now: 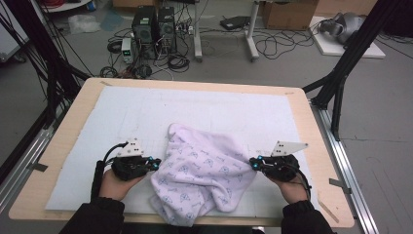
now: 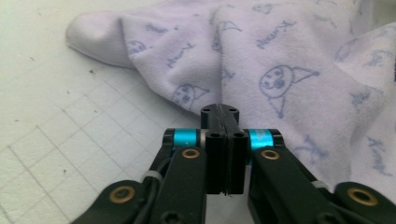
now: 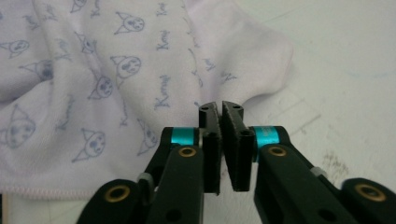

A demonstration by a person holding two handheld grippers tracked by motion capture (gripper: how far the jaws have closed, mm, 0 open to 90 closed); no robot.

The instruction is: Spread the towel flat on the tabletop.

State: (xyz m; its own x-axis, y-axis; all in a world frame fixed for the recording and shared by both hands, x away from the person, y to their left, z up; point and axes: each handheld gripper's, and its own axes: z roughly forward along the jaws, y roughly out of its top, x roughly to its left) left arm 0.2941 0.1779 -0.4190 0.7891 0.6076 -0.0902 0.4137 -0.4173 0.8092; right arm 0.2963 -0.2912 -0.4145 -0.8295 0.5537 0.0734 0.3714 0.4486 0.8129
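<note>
A crumpled pale lilac towel [image 1: 204, 170] with small blue cartoon prints lies on the white mat, its front edge hanging over the table's near side. My left gripper [image 1: 157, 165] sits at the towel's left edge and my right gripper [image 1: 254, 163] at its right edge, both pointing inward. In the left gripper view the jaws [image 2: 219, 109] are pressed together with nothing between them, just short of the towel [image 2: 280, 56]. In the right gripper view the jaws [image 3: 219, 106] stand almost together with a thin slit at the tips, nothing in it, the towel [image 3: 93, 70] right behind.
A white gridded mat [image 1: 146, 107] covers most of the wooden table [image 1: 319, 146]. Bare mat lies beyond and to both sides of the towel. Black frame posts stand at the table's left and right; computers and cables sit on the floor beyond.
</note>
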